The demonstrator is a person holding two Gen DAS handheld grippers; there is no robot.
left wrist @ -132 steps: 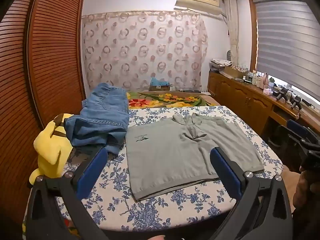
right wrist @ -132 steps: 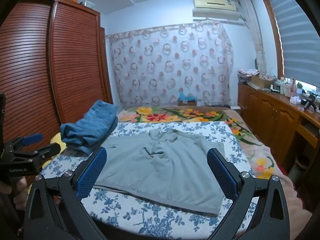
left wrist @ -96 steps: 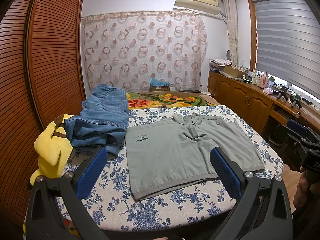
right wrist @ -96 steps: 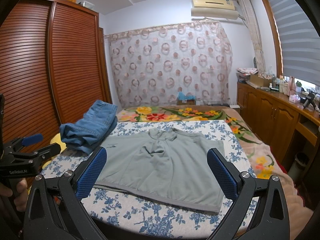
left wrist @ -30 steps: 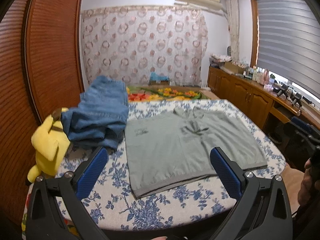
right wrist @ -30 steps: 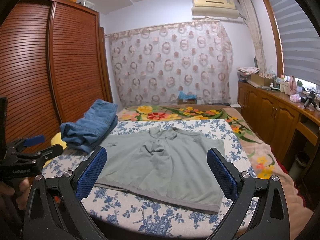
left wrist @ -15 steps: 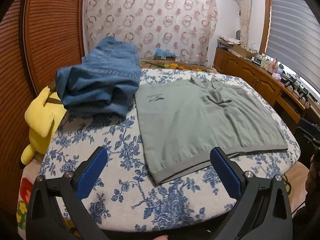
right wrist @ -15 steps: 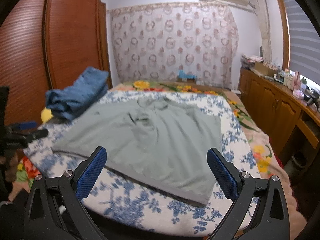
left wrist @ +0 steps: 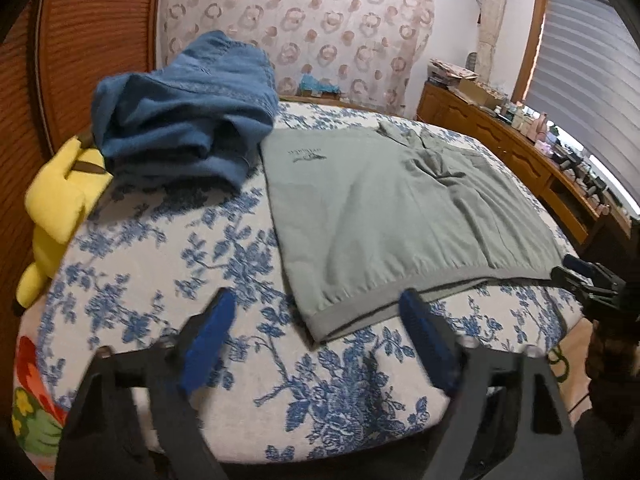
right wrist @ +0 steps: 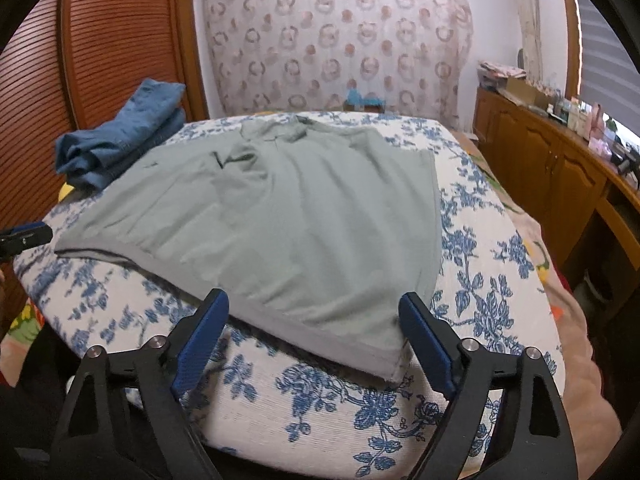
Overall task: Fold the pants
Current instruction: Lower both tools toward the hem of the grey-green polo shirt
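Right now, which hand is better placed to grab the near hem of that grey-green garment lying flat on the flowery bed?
Right. The right gripper already has the grey-green garment hem between its closing jaws. The left gripper is also closing at the hem's left corner, but mostly over bare blue-flowered bedspread.

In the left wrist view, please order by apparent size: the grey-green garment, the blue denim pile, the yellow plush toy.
1. Grey-green garment, spread flat.
2. Blue denim pile; farther from the camera, so its true size is unsure.
3. Yellow plush toy, partly hidden at the table's edge.
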